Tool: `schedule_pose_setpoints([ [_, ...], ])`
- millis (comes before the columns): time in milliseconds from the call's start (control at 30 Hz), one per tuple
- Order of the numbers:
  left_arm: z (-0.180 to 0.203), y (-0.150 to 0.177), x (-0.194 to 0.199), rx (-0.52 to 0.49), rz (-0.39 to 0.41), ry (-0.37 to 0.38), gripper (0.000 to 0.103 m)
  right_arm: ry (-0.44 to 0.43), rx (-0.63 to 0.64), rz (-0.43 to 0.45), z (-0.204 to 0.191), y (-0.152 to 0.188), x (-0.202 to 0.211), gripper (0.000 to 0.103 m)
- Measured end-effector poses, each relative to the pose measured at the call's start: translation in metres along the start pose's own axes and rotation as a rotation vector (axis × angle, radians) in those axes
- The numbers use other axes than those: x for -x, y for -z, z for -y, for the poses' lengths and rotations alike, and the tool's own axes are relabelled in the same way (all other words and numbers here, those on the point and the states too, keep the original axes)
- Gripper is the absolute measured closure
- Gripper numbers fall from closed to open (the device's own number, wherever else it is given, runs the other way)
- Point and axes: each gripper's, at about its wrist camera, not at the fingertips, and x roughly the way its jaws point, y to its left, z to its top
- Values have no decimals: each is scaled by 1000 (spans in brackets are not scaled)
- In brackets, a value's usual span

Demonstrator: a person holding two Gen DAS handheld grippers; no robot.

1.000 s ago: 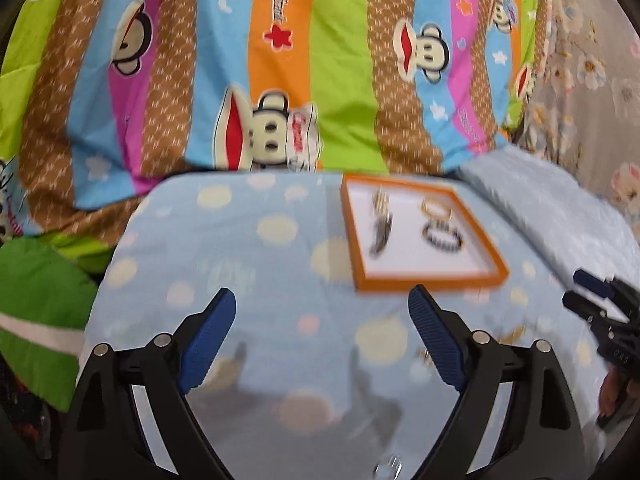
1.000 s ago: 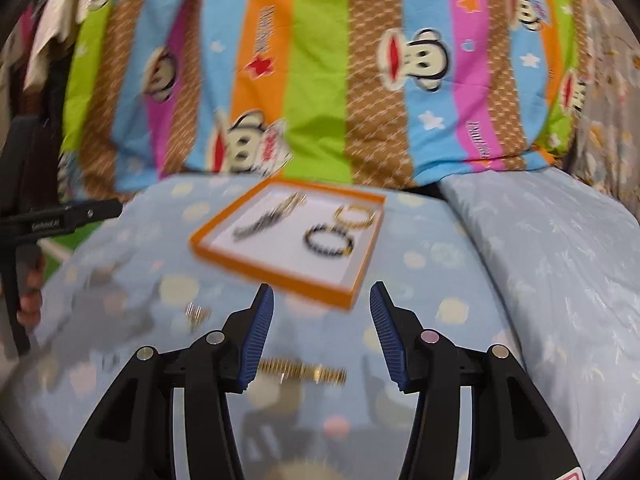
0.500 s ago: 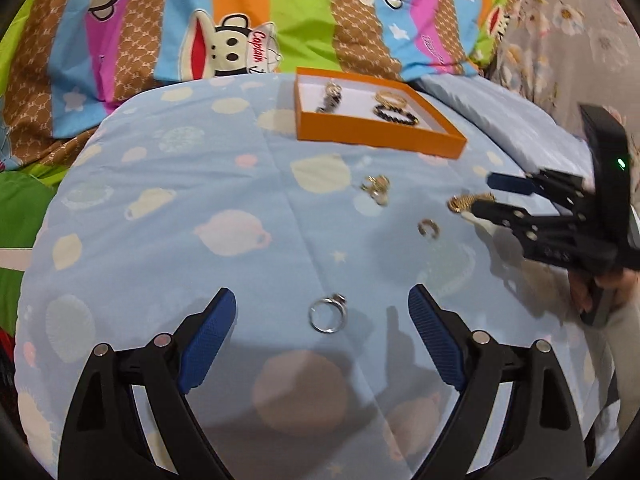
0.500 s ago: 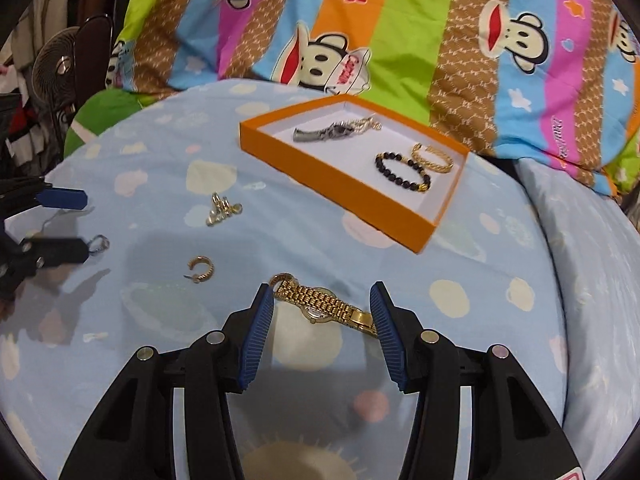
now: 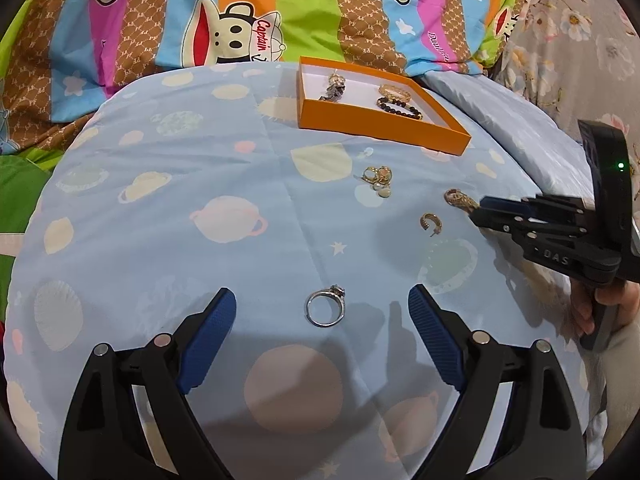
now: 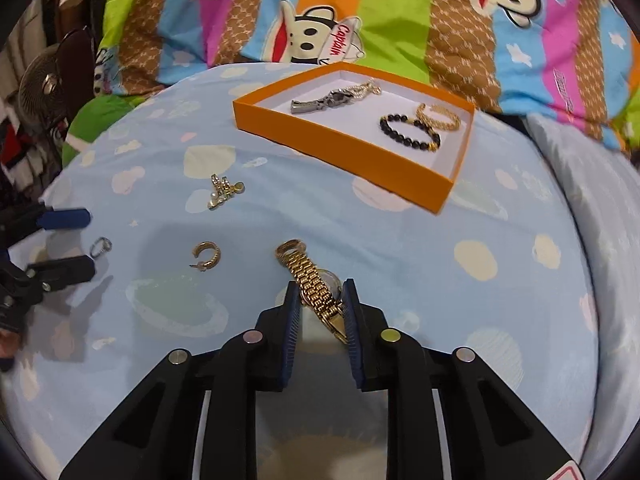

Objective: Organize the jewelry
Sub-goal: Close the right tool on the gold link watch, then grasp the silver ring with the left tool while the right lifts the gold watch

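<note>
My right gripper [image 6: 321, 284] is closing on a gold watch [image 6: 312, 280] that lies on the blue pillow; its blue pads touch the watch on both sides. My left gripper [image 5: 321, 291] stands wide open, with a silver ring [image 5: 325, 311] on the fabric between its fingers and untouched. A gold hoop earring [image 5: 429, 222] and a pearl earring cluster [image 5: 378, 180] lie loose between the two grippers. The orange box [image 6: 344, 152] at the back holds a black bead bracelet [image 6: 408, 134], a gold bracelet [image 6: 438, 116] and a grey pendant [image 6: 332, 98].
A striped monkey-print bedspread [image 5: 240, 20] rises behind the pillow. A paler blue pillow [image 6: 600, 200] lies to the right, green fabric [image 5: 20, 200] to the left. A fan [image 6: 44, 84] stands off the bed's left side. A hand [image 5: 600, 308] holds the right gripper's handle.
Both grippers came down toward the pillow. The right jaws narrowed around the gold watch. The left jaws stayed wide, and the silver ring now lies between them.
</note>
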Motion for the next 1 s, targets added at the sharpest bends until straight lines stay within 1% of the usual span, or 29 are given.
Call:
schedule_pose_setpoints([
  [133, -2, -1, 0, 13, 0, 7, 17, -109, -143, -26, 0, 12, 8, 84],
  [233, -2, -1, 0, 12, 1, 7, 17, -254, -301, -49, 9, 21, 11, 85],
  [267, -2, -1, 0, 12, 1, 6, 17, -271, -337, -50, 13, 23, 11, 85],
  [300, -2, -1, 0, 11, 0, 7, 17, -267, -359, -46, 15, 25, 12, 85],
  [367, -3, -1, 1, 11, 2, 9, 17, -219, -382, -29, 17, 28, 16, 85],
  [433, -3, -1, 1, 11, 0, 11, 17, -141, -383, -5, 17, 29, 22, 83],
  [467, -2, -1, 1, 12, 1, 11, 17, -95, -374, 4, 15, 28, 25, 80],
  [500, -3, -1, 1, 13, 1, 12, 17, -55, -360, 14, 12, 28, 26, 80],
  [600, -2, -1, 1, 11, 1, 11, 17, 31, -315, 45, 7, 28, 31, 78],
  [633, -2, -1, 1, 13, 1, 11, 17, 46, -291, 57, 3, 28, 34, 78],
  [700, -2, -1, 1, 15, 0, 13, 17, 50, -252, 68, -3, 29, 36, 77],
  [767, -2, -1, 1, 15, 0, 13, 17, 55, -203, 62, -9, 29, 36, 77],
  [867, -2, 0, 1, 11, 0, 11, 17, 113, -152, 41, -14, 27, 27, 77],
  [1000, -1, 1, 2, 9, 0, 14, 17, 166, -123, 32, -17, 25, 21, 77],
])
